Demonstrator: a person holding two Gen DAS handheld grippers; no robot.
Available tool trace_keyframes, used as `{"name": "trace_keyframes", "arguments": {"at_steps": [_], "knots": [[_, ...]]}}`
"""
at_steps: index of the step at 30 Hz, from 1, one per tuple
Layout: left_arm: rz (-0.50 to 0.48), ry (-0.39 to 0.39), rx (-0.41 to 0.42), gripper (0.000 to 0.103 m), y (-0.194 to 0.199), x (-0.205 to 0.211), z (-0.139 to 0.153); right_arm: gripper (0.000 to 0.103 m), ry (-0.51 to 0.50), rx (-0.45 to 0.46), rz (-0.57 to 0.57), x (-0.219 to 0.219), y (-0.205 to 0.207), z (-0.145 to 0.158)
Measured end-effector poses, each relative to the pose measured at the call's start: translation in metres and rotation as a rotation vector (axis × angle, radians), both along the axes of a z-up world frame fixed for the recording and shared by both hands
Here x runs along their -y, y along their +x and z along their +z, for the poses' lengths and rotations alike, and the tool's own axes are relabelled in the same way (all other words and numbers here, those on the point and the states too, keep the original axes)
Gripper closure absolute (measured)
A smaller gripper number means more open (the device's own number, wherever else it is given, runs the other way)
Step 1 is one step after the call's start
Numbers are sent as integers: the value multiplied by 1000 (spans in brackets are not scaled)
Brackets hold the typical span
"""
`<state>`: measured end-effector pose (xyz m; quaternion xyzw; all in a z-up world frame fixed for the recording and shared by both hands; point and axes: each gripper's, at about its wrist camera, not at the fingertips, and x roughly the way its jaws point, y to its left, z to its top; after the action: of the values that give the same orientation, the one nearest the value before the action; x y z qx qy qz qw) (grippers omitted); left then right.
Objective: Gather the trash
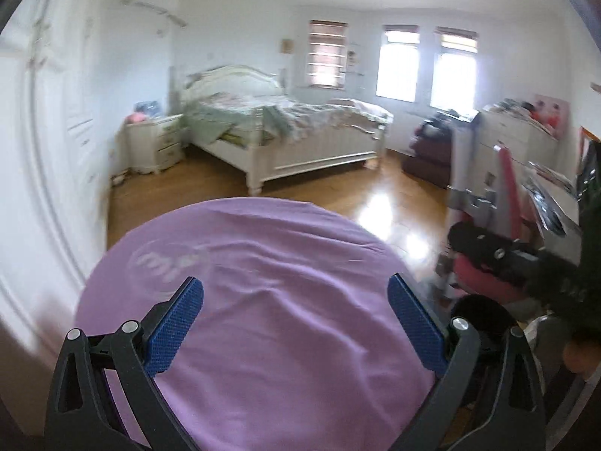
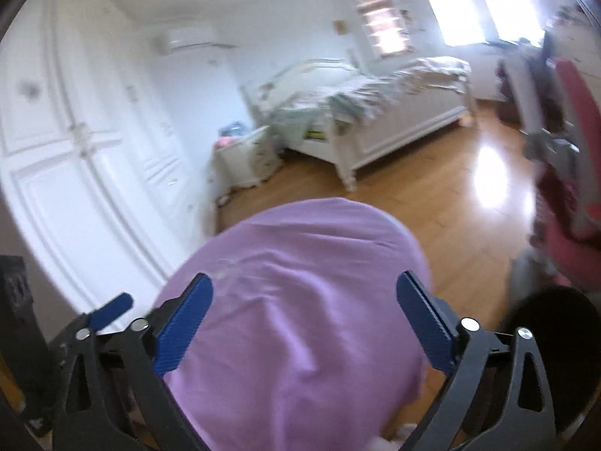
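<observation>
A bedroom is shown in both wrist views, with a wooden floor (image 1: 338,188), a white bed (image 1: 285,131) with crumpled bedding against the far wall, and tall white wardrobe doors (image 2: 94,158) along one side. In front of both grippers a round surface covered by a purple cloth (image 1: 263,300) is seen, which fills the lower middle of each picture; its top appears bare except for wrinkles and a faint pale mark. A pink chair (image 1: 503,203) stands at the right, near a cluttered desk. The left gripper (image 1: 296,323) is held above the purple cloth with its jaws spread wide, and nothing is between them. The right gripper (image 2: 304,323) is held in the same manner, jaws spread and empty. No trash can be clearly identified in these pictures; only something small and pale (image 2: 383,441) is seen at the bottom edge of the right wrist view, below the cloth, and it is too blurred to be named. It is judged that the searching step is in hand. For doing it well, the grippers should be moved slowly, because both views are blurred, and they should be tilted down toward the floor around the covered surface, where trash is more likely found.
</observation>
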<state>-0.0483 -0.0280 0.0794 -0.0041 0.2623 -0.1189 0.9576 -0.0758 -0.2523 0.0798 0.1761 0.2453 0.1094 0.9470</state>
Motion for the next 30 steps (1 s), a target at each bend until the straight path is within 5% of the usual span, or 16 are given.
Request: {"name": "trace_keyframes", "arguments": {"at_steps": [12, 30], "knots": [[167, -12, 13, 5, 0, -64, 1, 5, -68, 23, 85, -89, 16, 34], [207, -12, 19, 5, -18, -81, 5, 5, -80, 48, 56, -88, 4, 39]]}}
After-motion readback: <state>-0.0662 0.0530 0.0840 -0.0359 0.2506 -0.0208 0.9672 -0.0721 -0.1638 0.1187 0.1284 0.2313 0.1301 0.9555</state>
